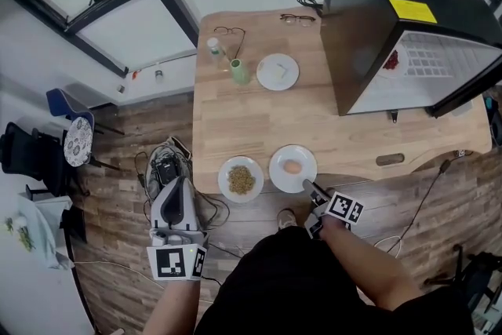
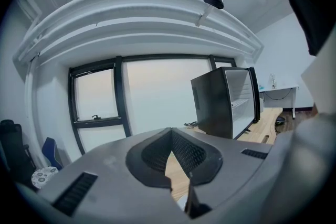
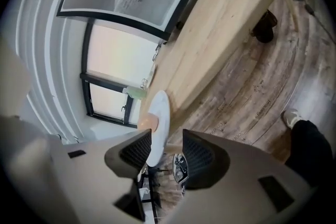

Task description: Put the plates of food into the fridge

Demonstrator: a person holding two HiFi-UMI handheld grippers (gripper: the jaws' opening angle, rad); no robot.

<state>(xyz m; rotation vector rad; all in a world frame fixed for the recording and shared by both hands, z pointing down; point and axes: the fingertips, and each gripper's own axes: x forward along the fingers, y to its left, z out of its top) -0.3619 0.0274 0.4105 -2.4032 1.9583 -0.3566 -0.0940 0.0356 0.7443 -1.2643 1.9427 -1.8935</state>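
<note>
Three white plates sit on the wooden table [image 1: 353, 133]: one with a pale egg-like lump [image 1: 292, 167] at the near edge, one with brown grains [image 1: 241, 179] to its left, and one with a pale slice [image 1: 278, 71] farther back. The black fridge [image 1: 408, 20] stands open at the right, with a plate of red food [image 1: 391, 60] inside. My right gripper [image 1: 307, 185] is at the egg plate's near rim. In the right gripper view the gripper [image 3: 167, 135] is open with that plate's rim [image 3: 159, 123] between its jaws, not pressed. My left gripper [image 1: 179, 183] hangs over the floor left of the table, shut [image 2: 171, 131] and empty.
A clear bottle [image 1: 214, 49], a green cup [image 1: 239, 71] and two pairs of glasses [image 1: 229, 32] lie at the table's back. A device with cables [image 1: 165, 162] sits on the floor by the left gripper. Chairs [image 1: 70, 139] stand far left. The fridge door [image 1: 427, 74] juts over the table.
</note>
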